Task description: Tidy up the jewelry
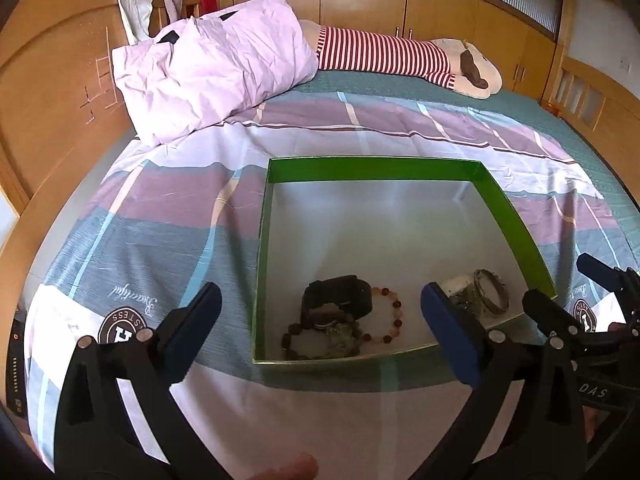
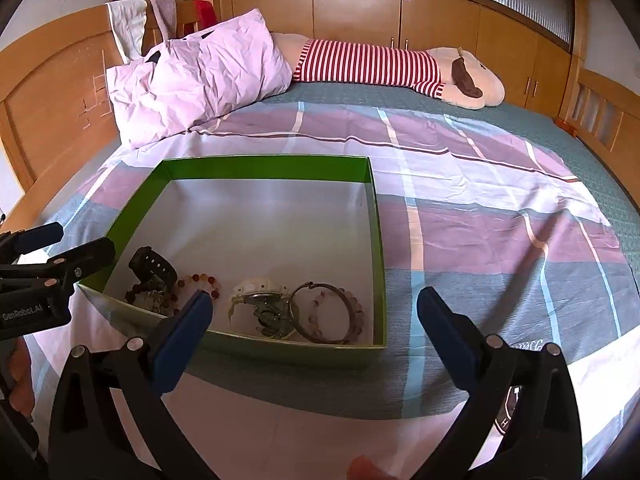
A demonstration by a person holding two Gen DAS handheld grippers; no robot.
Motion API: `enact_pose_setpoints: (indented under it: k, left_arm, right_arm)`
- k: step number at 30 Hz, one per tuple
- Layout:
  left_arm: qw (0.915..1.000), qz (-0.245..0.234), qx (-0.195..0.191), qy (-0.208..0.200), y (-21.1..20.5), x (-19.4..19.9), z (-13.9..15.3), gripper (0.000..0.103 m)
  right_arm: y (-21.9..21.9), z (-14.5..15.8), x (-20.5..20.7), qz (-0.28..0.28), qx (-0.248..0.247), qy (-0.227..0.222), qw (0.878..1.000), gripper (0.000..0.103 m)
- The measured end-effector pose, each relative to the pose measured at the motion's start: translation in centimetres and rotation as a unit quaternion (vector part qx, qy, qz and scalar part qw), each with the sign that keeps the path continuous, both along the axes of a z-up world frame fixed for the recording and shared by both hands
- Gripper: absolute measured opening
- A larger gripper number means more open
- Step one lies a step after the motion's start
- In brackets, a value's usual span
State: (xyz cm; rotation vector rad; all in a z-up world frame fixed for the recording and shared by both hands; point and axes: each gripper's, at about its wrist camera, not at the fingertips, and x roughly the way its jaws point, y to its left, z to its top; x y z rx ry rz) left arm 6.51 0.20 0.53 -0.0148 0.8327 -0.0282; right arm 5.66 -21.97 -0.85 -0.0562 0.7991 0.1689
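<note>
White watch (image 1: pixel 460 286) partly behind a blue finger.

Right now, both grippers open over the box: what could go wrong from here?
1. The black watch, beaded bracelet and a darker bead strand lie piled together; a grab may lift several.
2. The green box sits on soft bedding; a push could shift it.
3. The left gripper and right gripper hover close; they could collide.

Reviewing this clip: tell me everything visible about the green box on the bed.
The green box is a shallow, open, lidless rectangular tray, apparently cardboard, with bright green walls and a pale grey floor. It lies flat on the striped bedspread. Its far half is bare; along the near wall lie a black watch, beaded bracelets, a white watch and a metal bangle. Neither gripper touches it.
</note>
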Motion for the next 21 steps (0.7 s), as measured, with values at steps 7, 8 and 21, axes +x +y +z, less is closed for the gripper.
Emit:
enact_pose_setpoints:
  k: [7, 8, 21]
  left_arm:
    - [1.0000, -0.001, -0.005, 0.005, 0.02, 0.06, -0.11, 0.101]
    - [1.0000, -0.002, -0.005, 0.005, 0.00, 0.07, -0.11, 0.101]
    - [0.9999, -0.004, -0.009, 0.004, -0.18, -0.11, 0.08, 0.101]
  right_arm:
    - [0.16, -0.18, -0.08, 0.001, -0.001, 0.003, 1.000, 0.102]
    - [0.18, -0.21, -0.09, 0.001, -0.002, 0.004, 1.000, 0.102]
    - [0.21, -0.28, -0.05, 0.001, -0.002, 0.005, 1.000, 0.102]
